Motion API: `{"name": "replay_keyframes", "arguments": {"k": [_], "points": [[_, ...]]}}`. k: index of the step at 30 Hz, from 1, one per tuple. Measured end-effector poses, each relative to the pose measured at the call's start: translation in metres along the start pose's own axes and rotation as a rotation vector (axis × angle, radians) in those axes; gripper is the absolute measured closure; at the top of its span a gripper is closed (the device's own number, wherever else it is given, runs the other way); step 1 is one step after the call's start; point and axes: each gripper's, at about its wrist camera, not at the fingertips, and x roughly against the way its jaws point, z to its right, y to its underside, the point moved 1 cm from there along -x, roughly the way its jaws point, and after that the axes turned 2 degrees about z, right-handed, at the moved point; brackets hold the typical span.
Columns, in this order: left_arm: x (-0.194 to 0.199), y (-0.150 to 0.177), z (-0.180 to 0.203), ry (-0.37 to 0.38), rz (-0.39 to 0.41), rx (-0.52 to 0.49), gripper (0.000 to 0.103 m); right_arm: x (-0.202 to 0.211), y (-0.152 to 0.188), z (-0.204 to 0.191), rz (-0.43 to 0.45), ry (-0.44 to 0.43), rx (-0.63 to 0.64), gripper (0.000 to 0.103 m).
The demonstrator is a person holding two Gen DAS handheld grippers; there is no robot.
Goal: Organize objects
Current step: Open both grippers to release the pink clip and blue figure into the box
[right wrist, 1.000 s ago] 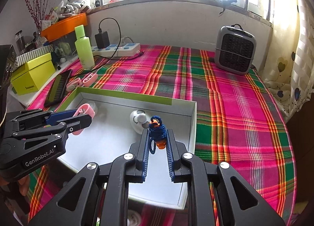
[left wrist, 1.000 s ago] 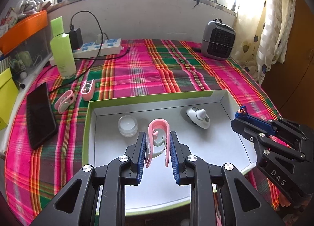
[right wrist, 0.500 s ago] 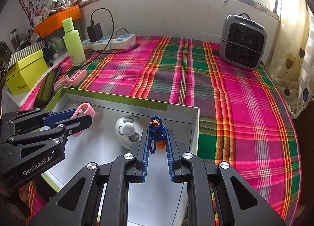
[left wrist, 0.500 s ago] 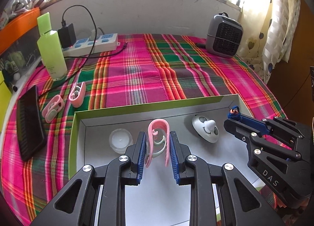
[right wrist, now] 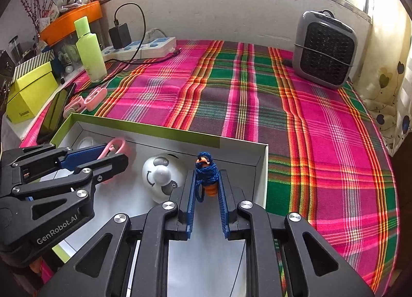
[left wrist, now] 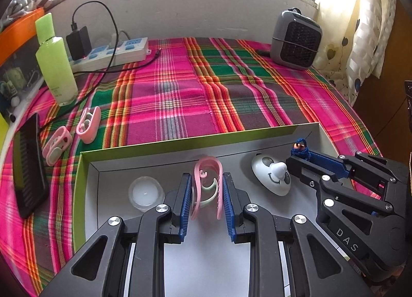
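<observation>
A: Looking along the left wrist view first, what sits in the claw?
B: The left gripper [left wrist: 207,187] is clenched on a pink clip [left wrist: 208,181], blue pads pressing both its sides, over the grey floor of the green-edged box [left wrist: 159,143].
A: And around it?
B: At nine o'clock of the clip, a small white jar [left wrist: 145,193] on the box floor; at three o'clock, a white smiley-face toy [left wrist: 271,177]. Beyond that, the right gripper [left wrist: 300,154] grasps a blue knitted figure [left wrist: 300,148]. Two more pink clips [left wrist: 73,129] lie on the plaid cloth [left wrist: 206,91] at ten o'clock, outside the box.
A: Now the right wrist view?
B: The right gripper [right wrist: 207,183] grips the blue knitted figure [right wrist: 206,172], held upright near the box's [right wrist: 261,168] right wall. The smiley toy [right wrist: 159,177] lies at nine o'clock of it, and the left gripper [right wrist: 117,154] with its pink clip [right wrist: 119,145] is further out that way.
</observation>
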Motion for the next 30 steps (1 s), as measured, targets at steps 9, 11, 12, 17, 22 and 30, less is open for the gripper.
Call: {"name": "replay_keyframes", "arguments": {"k": [9,11,12,17,22,30], "points": [[-0.0041,0.0002,0.0008,-0.004,-0.004,-0.003,0.081,-0.0018,-0.0004,-0.001,-0.003,0.0,0.002,0.086],[-0.004,0.0,0.0005,-0.006,-0.004,-0.006,0.081,-0.0023,-0.001,-0.0007,-0.003,-0.001,0.0,0.086],[-0.0041,-0.0001,0.0005,-0.005,-0.004,-0.006,0.081,-0.0023,-0.0012,-0.0005,-0.003,-0.003,-0.002,0.086],[-0.0043,0.0006,0.0008,-0.006,-0.005,-0.006,0.081,-0.0025,-0.0017,-0.0007,-0.003,-0.003,-0.002,0.086],[-0.0054,0.0,0.0014,-0.012,-0.007,-0.013,0.08,-0.0029,-0.0017,-0.0011,-0.006,0.003,0.0,0.086],[-0.0059,-0.0008,0.0009,-0.012,-0.009,-0.013,0.075,-0.0021,-0.0019,-0.0006,-0.003,0.005,-0.007,0.085]]}}
